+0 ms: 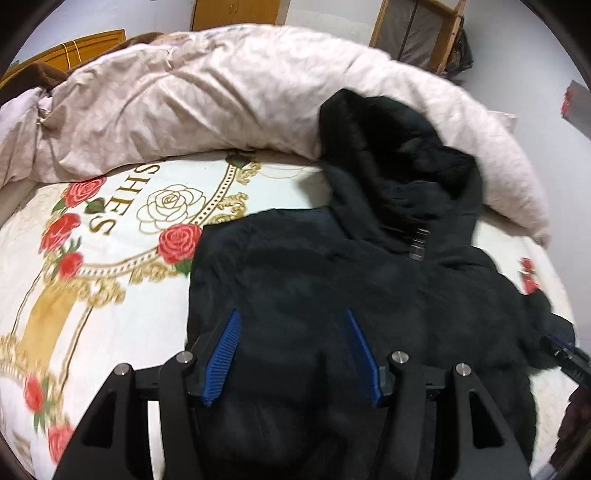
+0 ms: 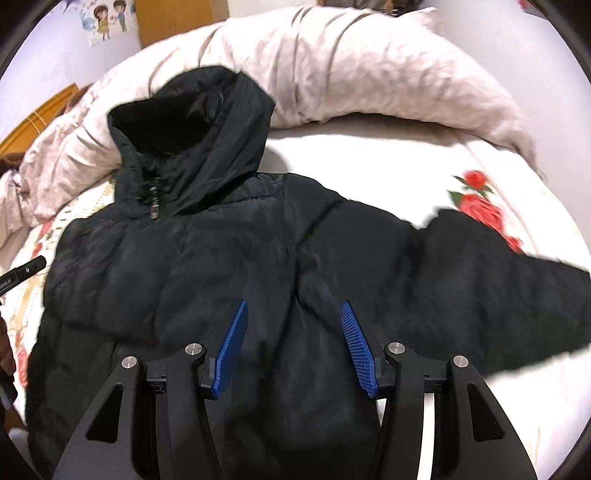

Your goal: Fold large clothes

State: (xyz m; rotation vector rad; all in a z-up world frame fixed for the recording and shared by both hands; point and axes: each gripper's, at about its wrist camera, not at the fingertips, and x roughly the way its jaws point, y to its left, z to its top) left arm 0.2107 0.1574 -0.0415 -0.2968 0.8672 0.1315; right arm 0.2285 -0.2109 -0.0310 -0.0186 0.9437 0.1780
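A black hooded puffer jacket (image 1: pixel 332 295) lies front up on the bed, hood (image 1: pixel 388 147) toward the rolled duvet. In the right wrist view the jacket (image 2: pixel 221 258) has one sleeve (image 2: pixel 498 288) stretched out to the right; the other side looks folded in over the body. My left gripper (image 1: pixel 291 317) is open, blue fingers spread above the jacket's left half, holding nothing. My right gripper (image 2: pixel 293 308) is open above the jacket's right half near the armpit, holding nothing. The right gripper's tip shows at the left view's right edge (image 1: pixel 565 354).
The bed sheet (image 1: pixel 110 258) is white with red roses and gold print. A rolled pale pink duvet (image 1: pixel 203 103) lies along the far side, under the hood. Wooden furniture (image 1: pixel 236 11) and a rack (image 1: pixel 417 33) stand by the wall.
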